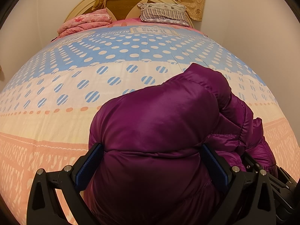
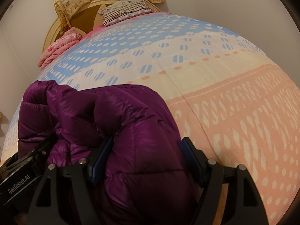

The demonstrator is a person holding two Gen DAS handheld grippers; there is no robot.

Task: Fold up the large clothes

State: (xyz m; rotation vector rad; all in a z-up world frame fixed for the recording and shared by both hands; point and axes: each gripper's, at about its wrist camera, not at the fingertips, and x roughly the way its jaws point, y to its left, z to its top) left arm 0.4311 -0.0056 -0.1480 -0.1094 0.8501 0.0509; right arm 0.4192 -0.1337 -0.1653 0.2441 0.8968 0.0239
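Beyond the bunched purple jacket (image 1: pixel 159 131) you had open bed (image 1: pixel 56 97) all the way to the headboard end. There, past the jacket, a pink quilt (image 1: pixel 84 22) and a striped pillow (image 1: pixel 163 13) blocked passage.

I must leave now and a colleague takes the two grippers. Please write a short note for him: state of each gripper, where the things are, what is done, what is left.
Left gripper: jaws wide, closed around a thick puffy roll of the purple down jacket.
Right gripper: the same, squeezing the jacket's other side.
The two grippers are side by side, close together.
Jacket: bunched into a bulky bundle at the near part of the bed, over the dotted bedspread.
Done: jacket gathered and gripped by both.
Left: lay it flat and tidy; whether the fold is neat cannot be judged.
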